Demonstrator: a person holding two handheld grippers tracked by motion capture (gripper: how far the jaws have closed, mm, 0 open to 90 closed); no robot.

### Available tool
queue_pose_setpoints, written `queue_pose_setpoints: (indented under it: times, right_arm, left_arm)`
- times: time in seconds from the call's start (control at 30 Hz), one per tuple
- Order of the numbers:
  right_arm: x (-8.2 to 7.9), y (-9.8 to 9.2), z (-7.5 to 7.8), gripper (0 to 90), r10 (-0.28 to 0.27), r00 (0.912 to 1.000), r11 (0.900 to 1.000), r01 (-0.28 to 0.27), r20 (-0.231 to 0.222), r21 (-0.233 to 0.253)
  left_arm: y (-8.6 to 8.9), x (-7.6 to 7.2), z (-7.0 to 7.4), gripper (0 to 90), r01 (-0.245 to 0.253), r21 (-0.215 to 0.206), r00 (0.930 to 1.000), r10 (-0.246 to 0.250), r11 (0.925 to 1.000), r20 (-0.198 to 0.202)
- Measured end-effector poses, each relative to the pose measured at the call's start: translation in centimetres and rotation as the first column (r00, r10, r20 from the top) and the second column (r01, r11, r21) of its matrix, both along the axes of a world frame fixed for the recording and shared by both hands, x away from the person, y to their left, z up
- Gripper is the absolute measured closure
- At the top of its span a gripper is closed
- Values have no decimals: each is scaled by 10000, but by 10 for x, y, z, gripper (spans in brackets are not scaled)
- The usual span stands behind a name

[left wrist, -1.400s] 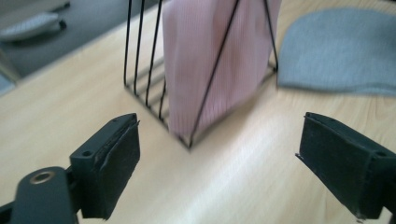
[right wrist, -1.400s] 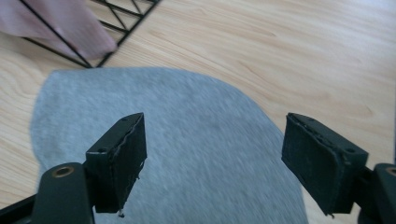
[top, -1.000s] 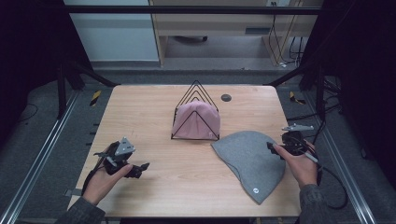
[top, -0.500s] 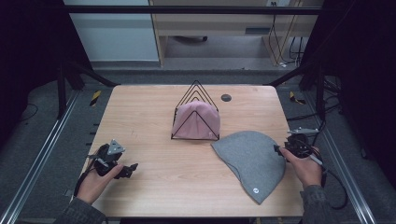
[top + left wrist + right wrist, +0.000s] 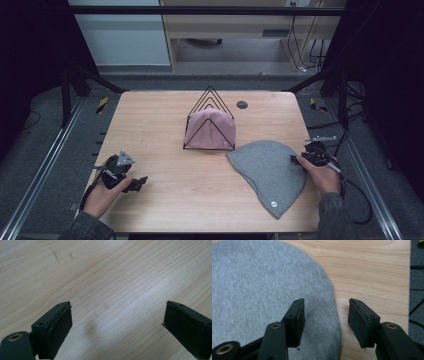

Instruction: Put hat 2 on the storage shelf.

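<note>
A grey beanie (image 5: 270, 167) lies flat on the wooden table (image 5: 155, 125) at the right, with a small round tag near its lower corner. My right gripper (image 5: 299, 159) is at the beanie's right edge; in the right gripper view it (image 5: 324, 322) is open, one jaw over the grey beanie (image 5: 262, 290), the other over bare wood. A pink beanie (image 5: 210, 130) rests in a black wire rack (image 5: 210, 100) at the table's middle. My left gripper (image 5: 139, 183) sits low at the front left, open wide (image 5: 117, 325) over bare wood.
A small dark round disc (image 5: 242, 104) lies behind the rack. Metal rails (image 5: 45, 165) run along both sides of the table. Cables (image 5: 360, 200) trail off the right side. A cabinet stands beyond the table's far edge.
My left gripper has drawn back toward the front left corner. My right gripper has shifted slightly right and forward, staying at the grey beanie's edge.
</note>
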State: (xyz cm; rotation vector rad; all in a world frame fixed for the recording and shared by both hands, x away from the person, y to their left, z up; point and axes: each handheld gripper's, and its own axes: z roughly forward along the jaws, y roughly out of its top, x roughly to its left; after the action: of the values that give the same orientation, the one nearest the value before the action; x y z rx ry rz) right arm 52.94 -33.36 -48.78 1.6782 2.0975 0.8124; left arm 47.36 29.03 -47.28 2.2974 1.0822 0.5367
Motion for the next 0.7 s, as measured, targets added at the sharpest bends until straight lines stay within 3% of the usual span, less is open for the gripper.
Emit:
queue_pose_setpoints:
  times: [0.17,0.23,0.33,0.37,0.5,0.7]
  right_arm:
    - [-1,8,0,542,348,9994,9991,-347,23,-252]
    - [-1,11,1,627,466,9989,9980,-467,-45,-424]
    - [-2,14,2,812,822,9966,9962,-824,-75,-266]
    - [-3,16,2,834,939,9956,9951,-939,-24,-300]
    - [-11,22,14,854,1248,9905,9922,-1244,583,-104]
    - [-35,38,52,859,2068,9621,9784,-2019,1779,-450]
  left_arm:
    - [-1,0,0,80,53,17,10000,-53,10000,-21]
    - [-1,0,0,80,65,5,10000,-65,10000,-10]
    - [0,0,-1,80,48,-9,10000,-48,10000,-21]
    - [0,0,-1,80,48,-9,10000,-48,10000,-31]
    - [1,1,-1,80,-36,-31,10000,36,10000,-18]
    - [1,1,-4,80,-44,91,9998,46,9999,-194]
